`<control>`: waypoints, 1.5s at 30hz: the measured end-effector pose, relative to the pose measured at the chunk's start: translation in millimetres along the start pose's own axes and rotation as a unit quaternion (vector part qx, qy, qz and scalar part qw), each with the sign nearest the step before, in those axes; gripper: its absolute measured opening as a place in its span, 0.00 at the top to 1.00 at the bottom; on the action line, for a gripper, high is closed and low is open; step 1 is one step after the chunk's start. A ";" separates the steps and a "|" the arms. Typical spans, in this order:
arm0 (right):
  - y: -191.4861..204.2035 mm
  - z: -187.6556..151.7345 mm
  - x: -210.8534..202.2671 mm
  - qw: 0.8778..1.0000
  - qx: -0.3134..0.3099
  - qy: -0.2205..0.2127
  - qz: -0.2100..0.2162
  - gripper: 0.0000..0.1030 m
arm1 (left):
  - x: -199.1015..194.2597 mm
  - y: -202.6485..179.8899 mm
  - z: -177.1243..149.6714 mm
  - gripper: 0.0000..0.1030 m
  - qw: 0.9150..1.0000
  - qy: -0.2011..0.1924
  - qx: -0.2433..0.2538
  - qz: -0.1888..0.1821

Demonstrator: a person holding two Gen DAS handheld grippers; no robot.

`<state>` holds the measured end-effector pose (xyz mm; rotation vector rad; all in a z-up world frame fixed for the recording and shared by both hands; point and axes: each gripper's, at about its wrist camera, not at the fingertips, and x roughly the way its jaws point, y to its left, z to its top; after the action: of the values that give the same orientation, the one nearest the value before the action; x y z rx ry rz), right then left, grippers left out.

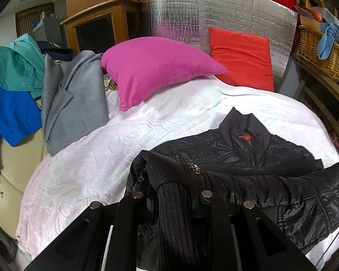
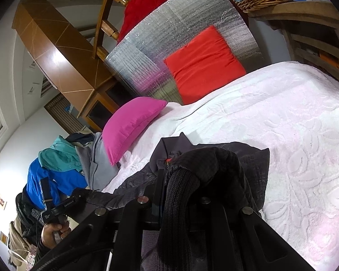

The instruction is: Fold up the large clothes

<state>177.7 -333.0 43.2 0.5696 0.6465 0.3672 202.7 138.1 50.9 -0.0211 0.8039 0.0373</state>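
Both grippers were clamped on the same garment, a black jacket (image 1: pixel 241 153) that lay on the near right part of the white bedspread (image 1: pixel 97 158) with its collar pointing toward the far end of the bed. The left gripper (image 1: pixel 171 180) had its jaws almost closed on a ribbed knit band of the jacket, beside the lower end of the zip, with the fabric bunched over its fingertips. The right gripper (image 2: pixel 180 180) was likewise nearly shut on a ribbed knit edge, and a hump of the jacket's quilted cloth draped over it.

Holding two points of the lower edge at once probably served to lift that end evenly, so that it could be carried toward the collar and laid over the chest as a flat fold rather than a crumpled one.

Bare bedspread to the far side gave room for the fold. A pink pillow (image 1: pixel 156 67) and a red pillow (image 1: pixel 241 56) sat at the far end, well clear. A grey coat (image 1: pixel 74 99) and blue and teal garments (image 1: pixel 13 90) were heaped at the far left, apparently waiting their turn.
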 end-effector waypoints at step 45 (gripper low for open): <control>-107.3 66.4 173.2 0.980 0.128 0.155 0.003 0.87 | 163.8 24.3 51.9 0.81 0.986 0.143 -0.051 -0.064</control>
<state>365.4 -358.3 -57.2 0.7684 1.0015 0.3837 352.7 168.3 -31.2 -0.1773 1.0864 -0.0474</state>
